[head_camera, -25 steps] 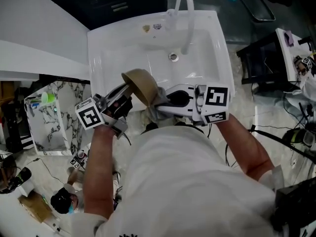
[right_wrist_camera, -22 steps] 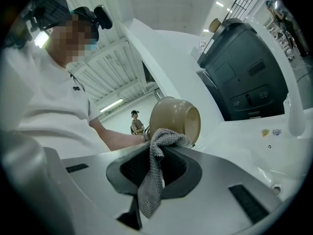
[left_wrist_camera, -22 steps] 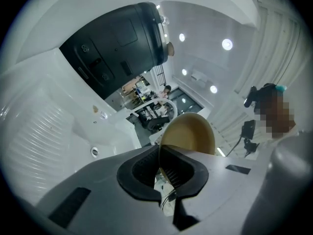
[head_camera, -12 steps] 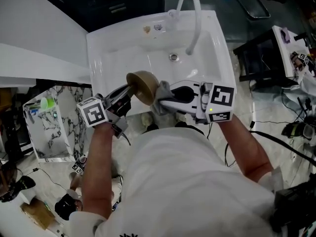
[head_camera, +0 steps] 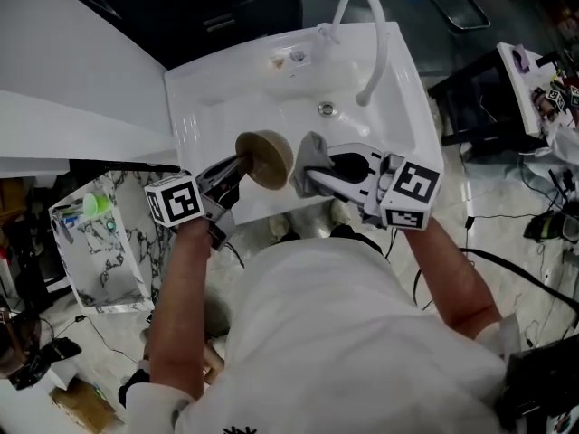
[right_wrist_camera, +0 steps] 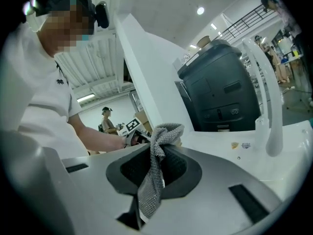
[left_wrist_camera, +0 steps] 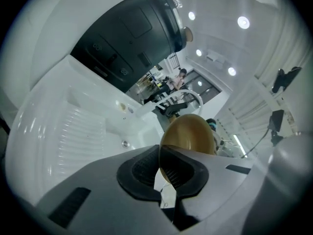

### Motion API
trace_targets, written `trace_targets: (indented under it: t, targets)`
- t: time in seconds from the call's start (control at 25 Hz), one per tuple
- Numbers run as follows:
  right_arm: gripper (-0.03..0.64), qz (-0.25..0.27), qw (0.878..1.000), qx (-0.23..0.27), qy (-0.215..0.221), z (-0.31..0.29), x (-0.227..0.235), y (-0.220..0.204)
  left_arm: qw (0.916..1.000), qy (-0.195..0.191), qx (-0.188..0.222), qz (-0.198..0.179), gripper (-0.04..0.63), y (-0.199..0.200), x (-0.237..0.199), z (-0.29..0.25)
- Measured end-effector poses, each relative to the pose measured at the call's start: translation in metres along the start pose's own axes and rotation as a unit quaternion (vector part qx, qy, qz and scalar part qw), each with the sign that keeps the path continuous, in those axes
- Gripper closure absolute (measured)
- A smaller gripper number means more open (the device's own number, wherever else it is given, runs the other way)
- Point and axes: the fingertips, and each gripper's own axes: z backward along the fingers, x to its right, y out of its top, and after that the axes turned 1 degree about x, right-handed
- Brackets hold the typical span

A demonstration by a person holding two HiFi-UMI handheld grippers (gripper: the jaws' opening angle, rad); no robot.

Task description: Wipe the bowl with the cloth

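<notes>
The bowl (head_camera: 264, 158) hangs on edge over the sink (head_camera: 190, 107). Its rim is pinched in the left hand-held gripper (head_camera: 233, 165), whose jaws stand almost together on it. The right hand-held gripper (head_camera: 306, 177) is clamped on the grey cloth (head_camera: 313, 155), with a bunch standing proud of the tips and a tail hanging below.

Over the last second both have shifted further over the basin, and the bowl has turned to show a rounder face to the head view. The cloth was then tucked against the bowl's lower right side. It now sits at the bowl's right edge, touching or just apart; I cannot tell which. I judge the wiping to be under way, between strokes or moving to a fresh patch.

Whether the cloth faces the bowl's inside or its underside is hard to make out. Neither gripper view shows the spot where they meet.
</notes>
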Motion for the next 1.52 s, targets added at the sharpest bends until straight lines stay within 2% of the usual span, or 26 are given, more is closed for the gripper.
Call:
trace_targets:
  t: [0.16, 0.28, 0.44, 0.56, 0.72, 0.92, 1.24, 1.52]
  targets:
    - [0.571, 0.004, 0.999, 0.001, -0.054, 0.0, 0.01, -0.003, 0.9981, 0.056, -0.022, 0.01, 0.577, 0.011, -0.034, 0.002]
    - [0.571, 0.004, 0.997, -0.002, -0.083, 0.002, 0.013, -0.009, 0.9938, 0.104, -0.034, 0.018, 0.577, 0.017, -0.064, 0.007]
    - [0.571, 0.0, 0.993, -0.002, -0.115, 0.011, 0.014, -0.015, 0.9825, 0.173, -0.065, 0.021, 0.577, 0.022, -0.104, 0.011]
    - [0.571, -0.002, 0.991, -0.001, -0.135, 0.018, 0.014, -0.019, 0.9742, 0.21, -0.079, 0.027, 0.577, 0.027, -0.128, 0.012]
    - [0.571, -0.001, 0.987, -0.005, -0.158, 0.02, 0.017, -0.024, 0.9655, 0.239, -0.1, 0.029, 0.577, 0.034, -0.153, 0.011]
    - [0.571, -0.008, 0.986, -0.004, -0.167, 0.02, 0.019, -0.026, 0.9558, 0.266, -0.117, 0.043, 0.577, 0.033, -0.181, 0.006]
    - [0.571, -0.002, 0.988, -0.013, -0.157, 0.012, 0.02, -0.018, 0.9424, 0.302, -0.132, 0.053, 0.577, 0.036, -0.211, 0.009]
    - [0.571, 0.0, 0.989, -0.019, -0.147, 0.019, 0.018, -0.015, 0.9301, 0.329, -0.152, 0.061, 0.577, 0.03, -0.219, 0.013]
